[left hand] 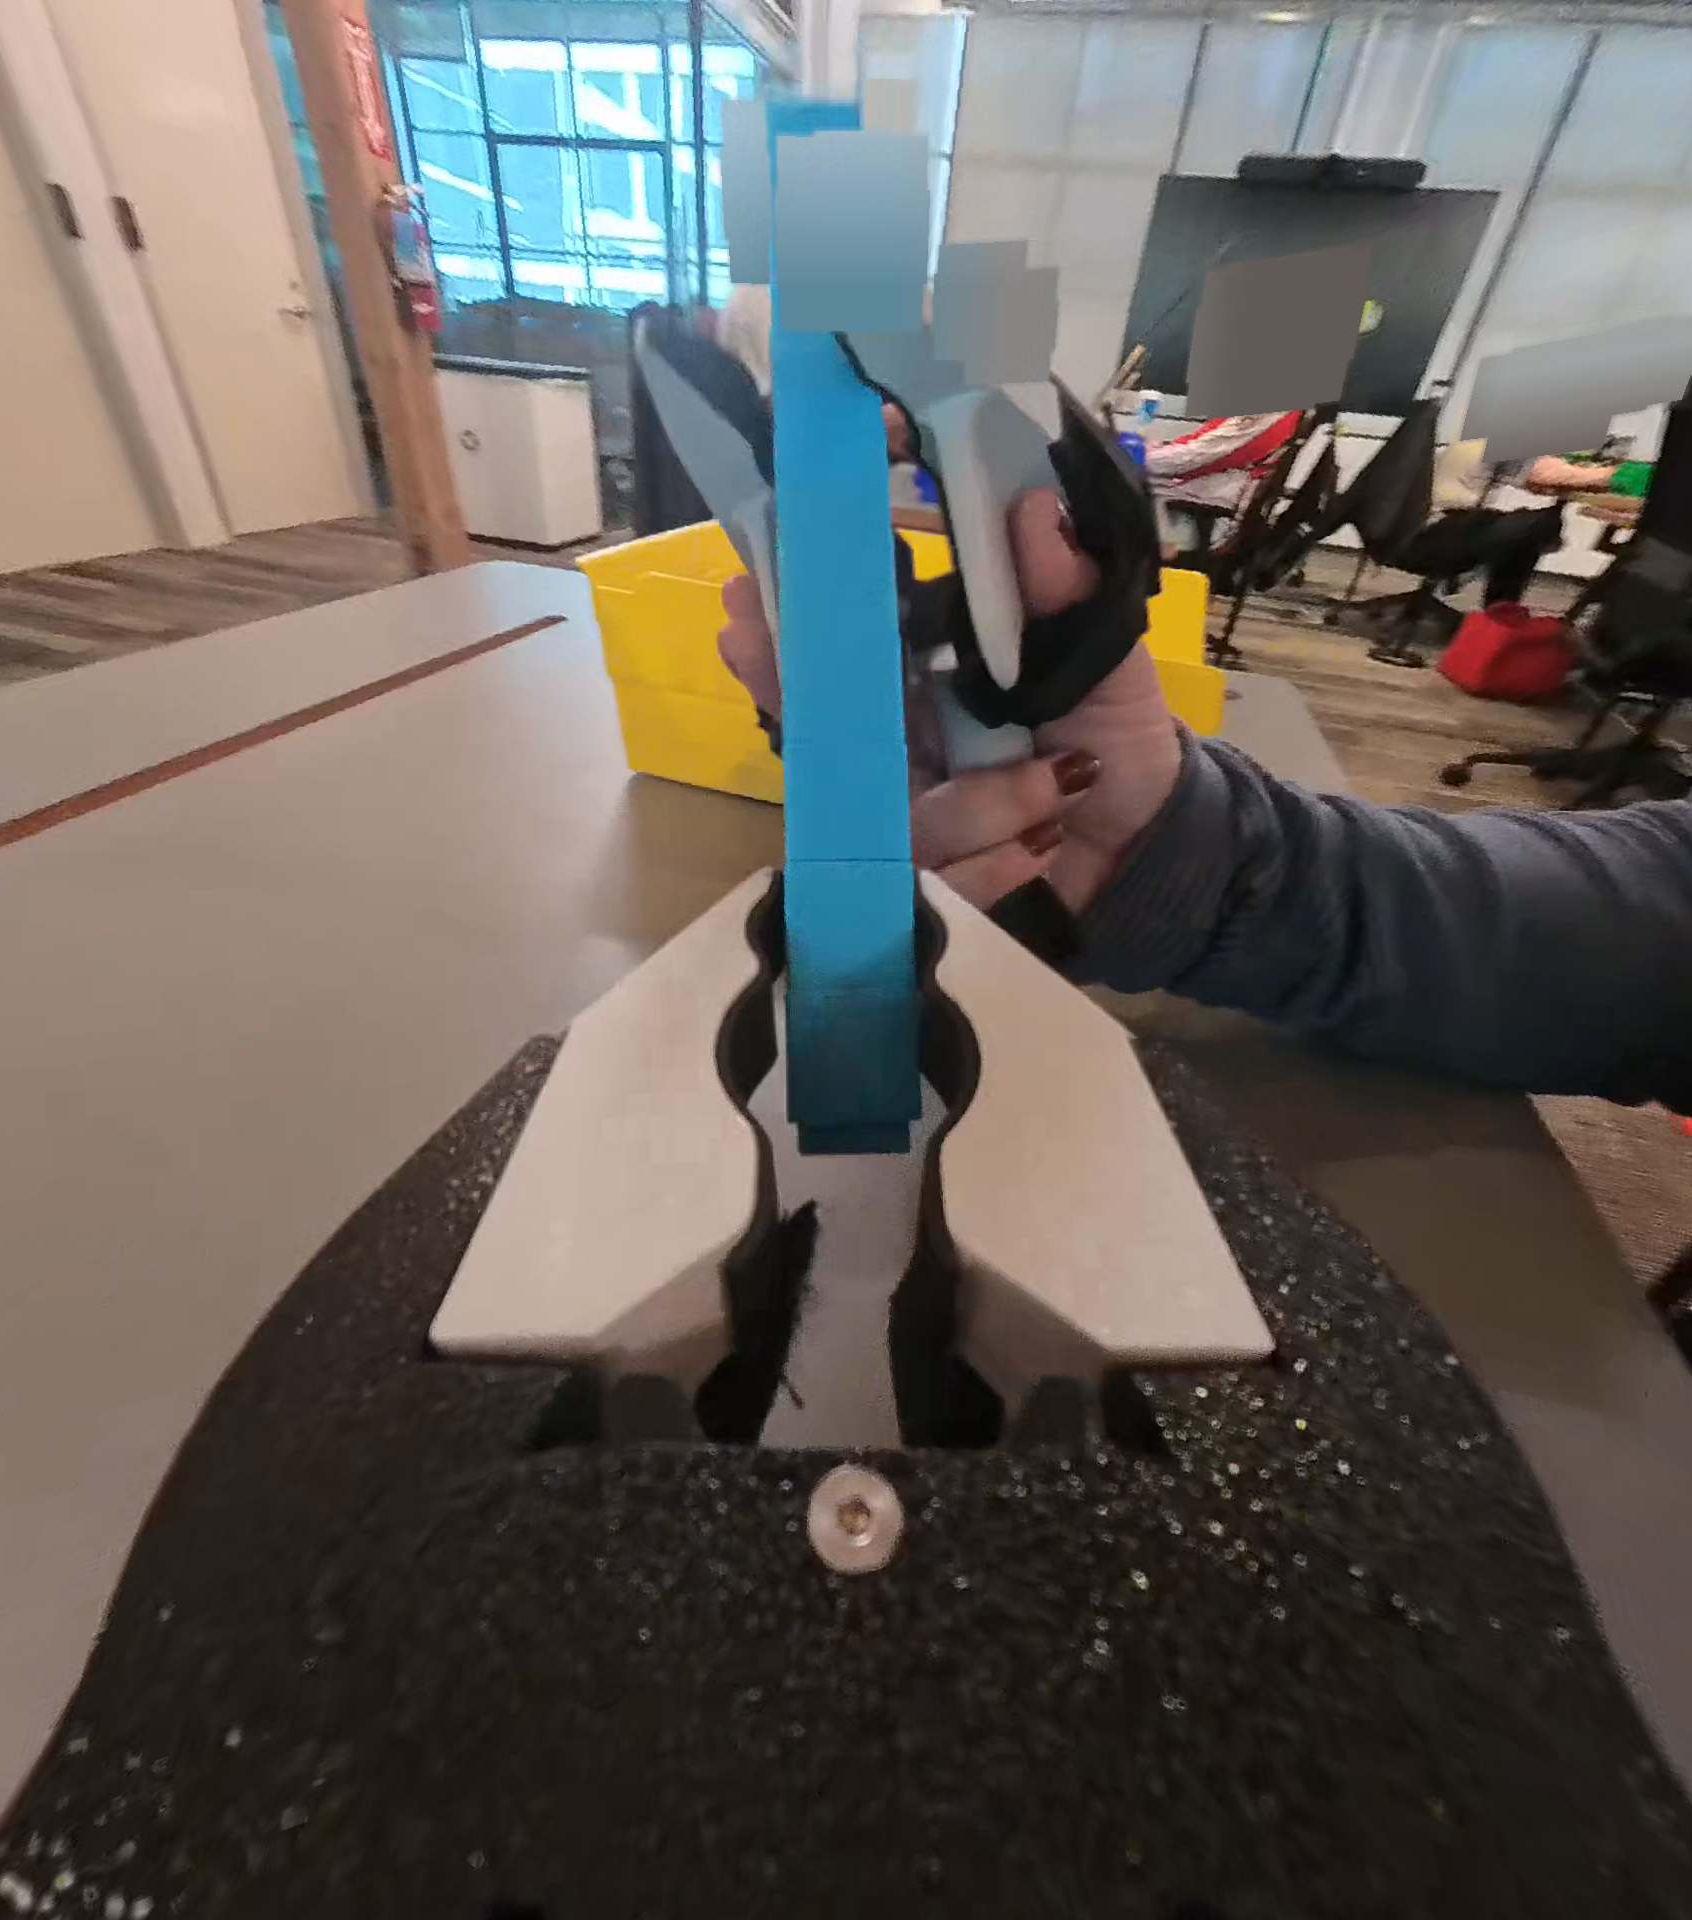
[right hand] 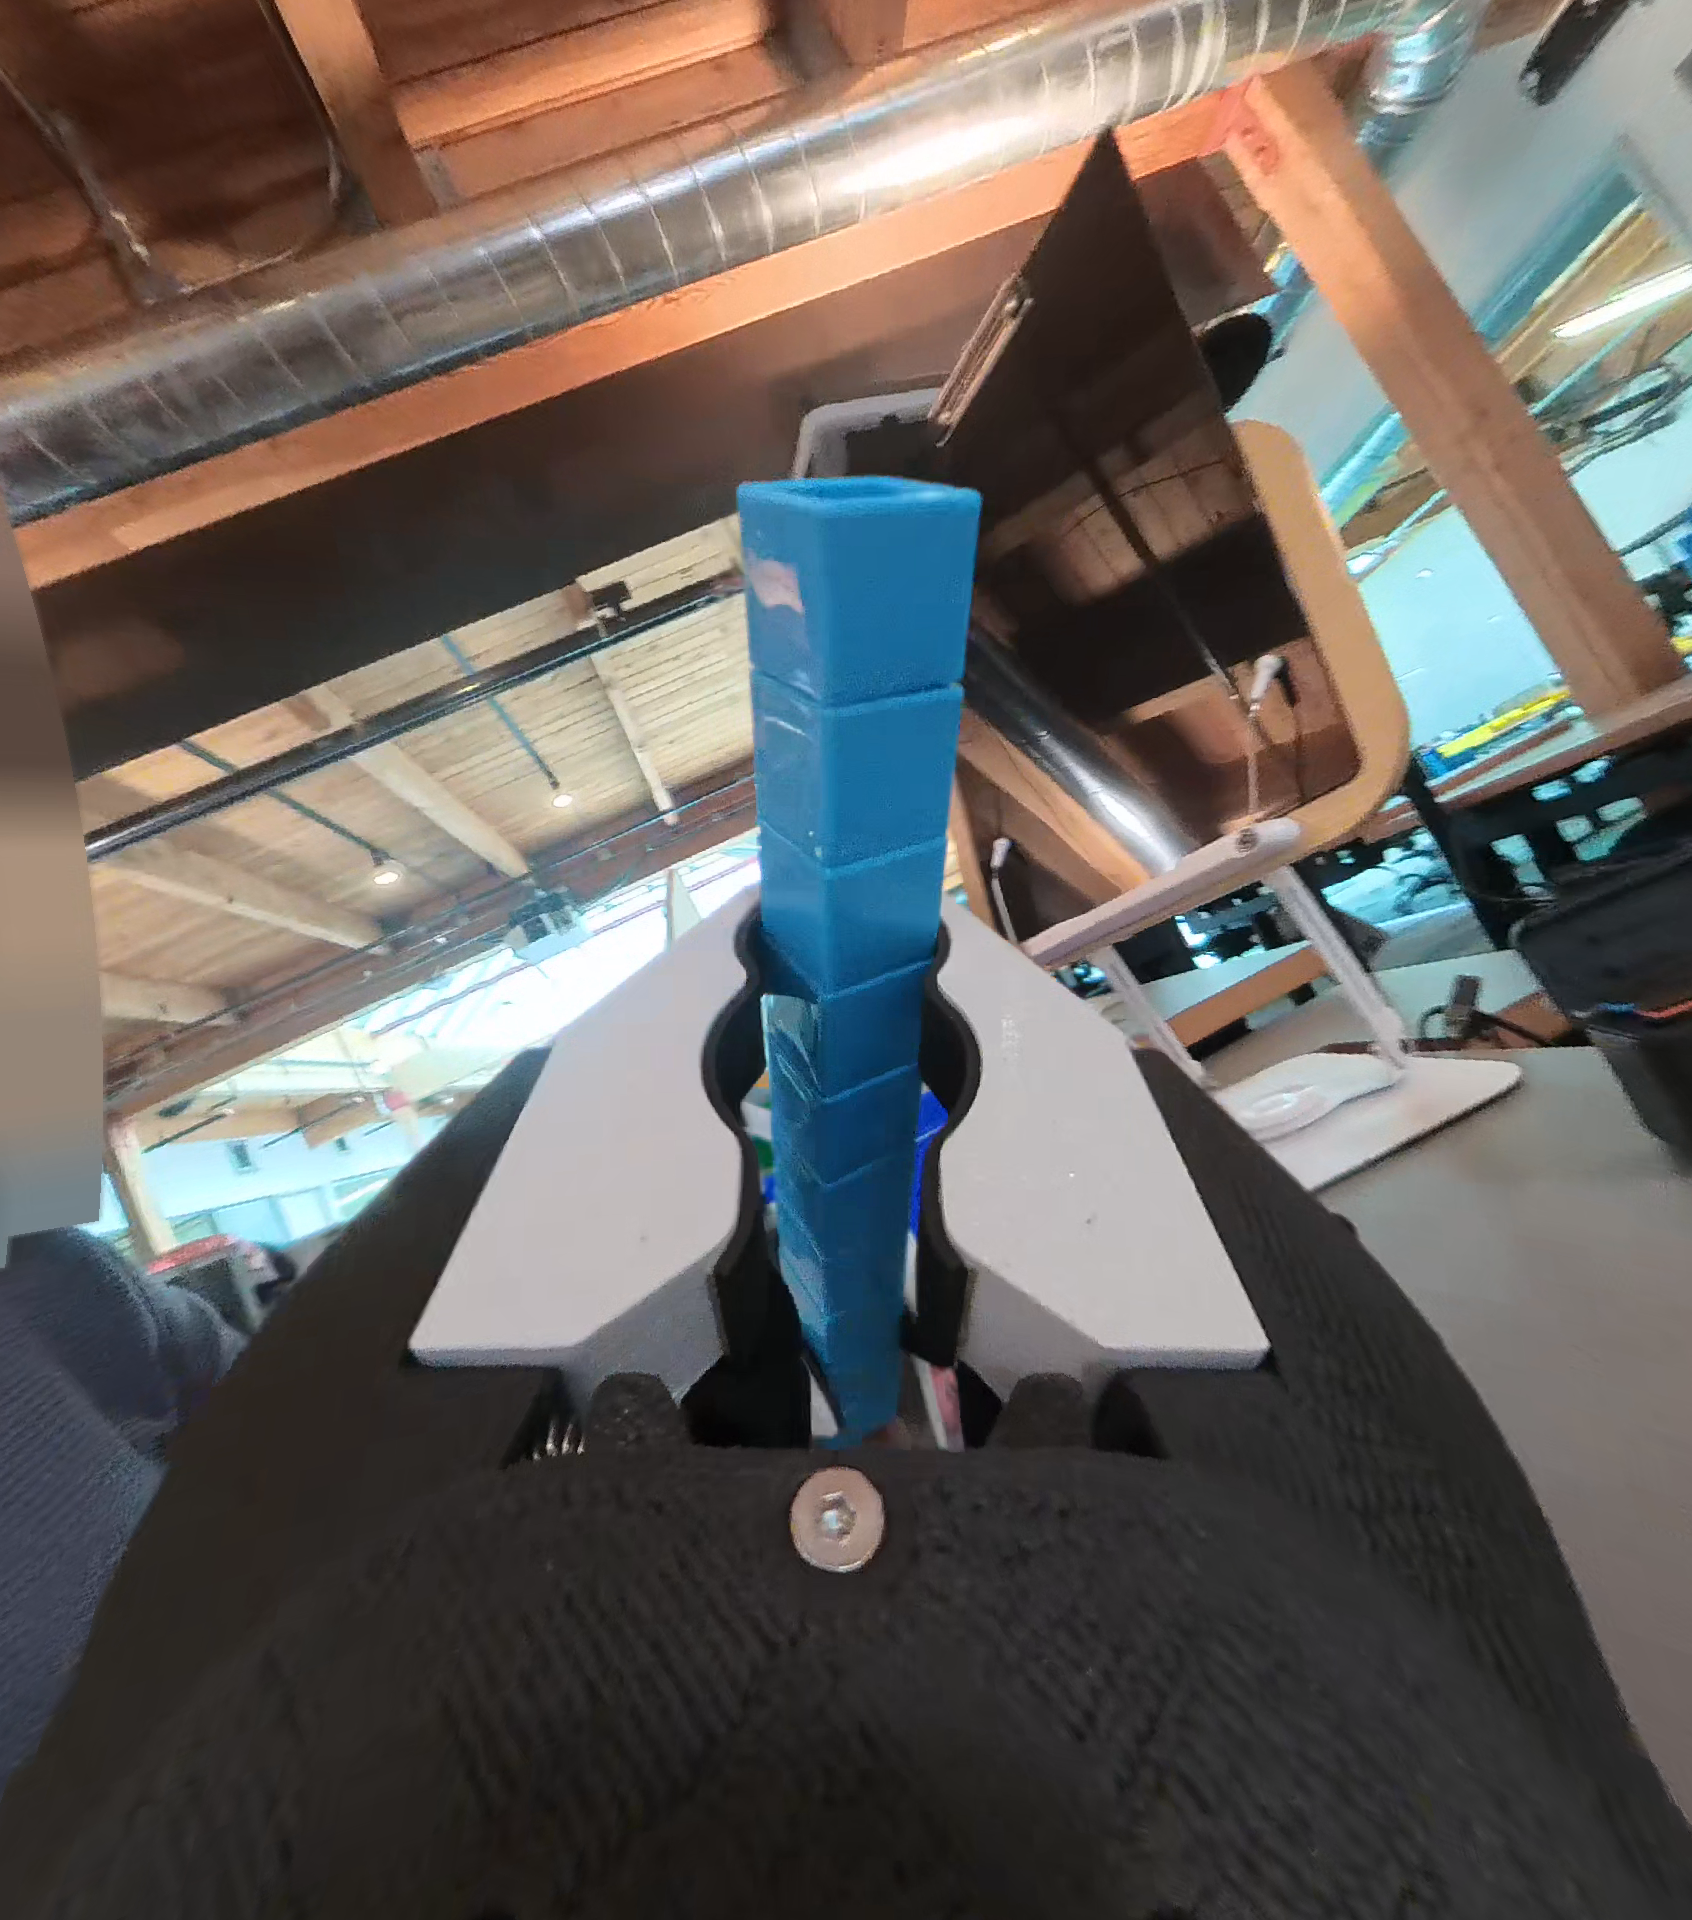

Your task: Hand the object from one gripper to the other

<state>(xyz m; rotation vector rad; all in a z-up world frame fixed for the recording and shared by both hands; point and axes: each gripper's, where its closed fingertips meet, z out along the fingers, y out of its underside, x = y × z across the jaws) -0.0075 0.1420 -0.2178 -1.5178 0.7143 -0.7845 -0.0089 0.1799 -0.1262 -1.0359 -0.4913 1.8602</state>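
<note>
Fingers (left hand: 634, 1143) of the left gripper (left hand: 850, 935) pinched the lower end of the blue segmented bar (left hand: 842, 644). Farther up, the right gripper (right hand: 847, 951) clamped the same bar (right hand: 857, 831), above the grey table (left hand: 250, 935) and yellow bin (left hand: 676, 644).

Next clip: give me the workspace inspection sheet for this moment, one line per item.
Surface: grey table, mostly bare.
Job's things: blue segmented stick, upright, held at both ends.
Clutter: yellow bins behind the stick; black case and white stand on another table.
Grippers: left tool shut on the stick's lower end; right tool shut on it higher up.
Cables: nothing seen on the table.
Surroundings: office chairs, windows, ceiling duct.
</note>
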